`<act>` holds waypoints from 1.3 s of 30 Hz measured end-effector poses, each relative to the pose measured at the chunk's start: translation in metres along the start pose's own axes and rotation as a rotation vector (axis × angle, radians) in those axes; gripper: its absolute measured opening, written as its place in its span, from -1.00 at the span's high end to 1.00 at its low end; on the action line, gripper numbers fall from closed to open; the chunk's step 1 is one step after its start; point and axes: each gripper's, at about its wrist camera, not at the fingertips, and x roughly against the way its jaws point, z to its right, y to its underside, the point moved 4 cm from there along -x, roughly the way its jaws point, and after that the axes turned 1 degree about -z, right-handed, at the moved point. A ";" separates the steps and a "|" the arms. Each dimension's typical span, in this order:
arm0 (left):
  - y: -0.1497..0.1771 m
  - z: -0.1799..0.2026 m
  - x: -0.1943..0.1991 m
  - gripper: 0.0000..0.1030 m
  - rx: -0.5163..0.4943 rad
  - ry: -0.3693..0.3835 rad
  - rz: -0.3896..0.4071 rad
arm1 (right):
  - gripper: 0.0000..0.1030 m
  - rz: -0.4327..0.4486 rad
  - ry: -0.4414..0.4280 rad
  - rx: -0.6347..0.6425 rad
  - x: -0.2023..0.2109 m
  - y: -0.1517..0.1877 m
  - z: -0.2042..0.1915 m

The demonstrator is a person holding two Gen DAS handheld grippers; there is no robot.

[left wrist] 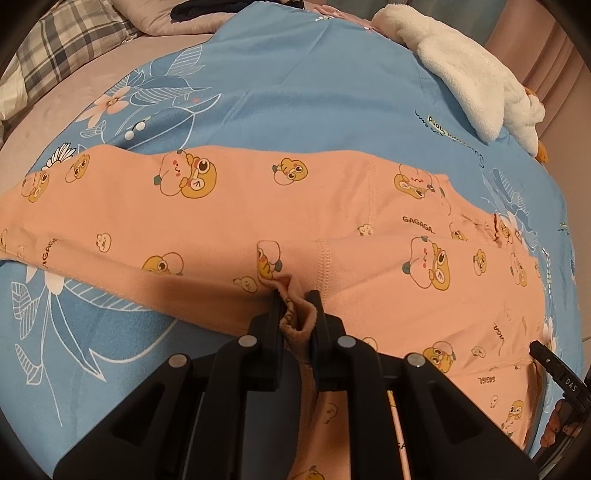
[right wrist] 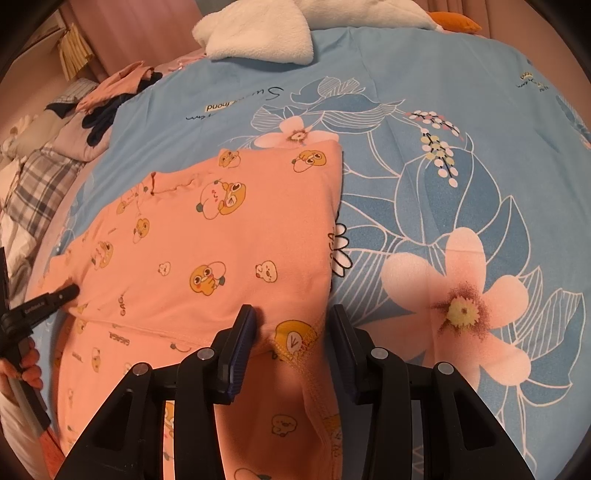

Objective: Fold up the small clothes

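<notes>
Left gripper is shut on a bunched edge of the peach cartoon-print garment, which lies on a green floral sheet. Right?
Not green: the floral sheet is blue, as the left wrist view shows. The left gripper is indeed shut on a bunched edge of the peach garment.

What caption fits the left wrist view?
Left gripper pinching a fold of the peach garment on the blue floral sheet.

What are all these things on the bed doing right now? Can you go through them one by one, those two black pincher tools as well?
Left tool: shut, pinching a bunched edge of the peach garment.
Right tool: fingers apart, straddling a hemmed corner of the garment without pinching it.
Peach garment: partly folded, lying on the blue sheet.
Blue sheet: spread flat on the bed.
White fleece item: lying in a heap at the far edge.
</notes>
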 end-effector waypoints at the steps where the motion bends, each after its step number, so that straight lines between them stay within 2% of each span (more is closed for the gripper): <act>1: 0.000 0.000 0.000 0.72 -0.002 0.001 0.002 | 0.20 0.000 0.002 0.000 0.000 0.000 -0.001; 10: 0.002 -0.006 0.001 0.73 0.013 0.063 0.021 | 0.19 0.006 0.032 0.012 -0.002 0.000 -0.004; 13: 0.002 -0.004 0.004 0.70 -0.001 0.063 0.021 | 0.19 0.012 0.040 0.010 -0.002 0.001 -0.005; 15: 0.001 -0.002 0.009 0.55 -0.028 0.042 0.014 | 0.19 0.016 0.049 0.011 -0.002 0.002 -0.006; 16: 0.001 -0.003 0.011 0.28 -0.034 0.036 0.016 | 0.19 0.020 0.057 0.013 -0.002 0.003 -0.007; 17: 0.001 -0.004 0.016 -0.09 -0.042 0.029 0.024 | 0.18 0.022 0.063 0.016 -0.002 0.003 -0.007; 18: 0.002 -0.007 0.020 -0.25 -0.045 0.018 0.033 | 0.18 0.025 0.069 0.017 -0.002 0.003 -0.007; 19: 0.002 -0.011 0.026 -0.32 -0.047 0.001 0.053 | 0.18 0.027 0.076 0.018 -0.002 0.003 -0.008; 22: -0.001 -0.028 0.043 -0.34 -0.053 -0.003 0.099 | 0.17 0.031 0.086 0.015 -0.002 0.003 -0.008; 23: -0.003 -0.036 0.048 -0.41 -0.041 0.008 0.106 | 0.16 0.032 0.089 0.015 -0.003 0.003 -0.009; 29: -0.021 -0.093 0.080 -0.62 0.056 0.007 0.180 | 0.07 0.022 0.157 0.017 -0.003 -0.001 -0.017; 31: -0.030 -0.114 0.090 -0.63 0.106 -0.011 0.216 | 0.05 0.009 0.207 0.002 0.003 -0.003 -0.020; 33: -0.041 -0.130 0.100 -0.65 0.151 -0.019 0.237 | 0.04 0.021 0.222 -0.029 0.017 -0.007 -0.026; 35: -0.052 -0.149 0.112 -0.72 0.196 -0.016 0.271 | -0.12 0.055 0.191 -0.051 0.040 -0.014 -0.040; 37: -0.056 -0.163 0.121 -0.75 0.231 -0.025 0.283 | -0.43 0.128 0.158 -0.052 0.066 -0.019 -0.060; 39: -0.055 -0.181 0.126 -0.76 0.275 -0.021 0.299 | -0.46 0.182 0.112 -0.020 0.088 -0.021 -0.084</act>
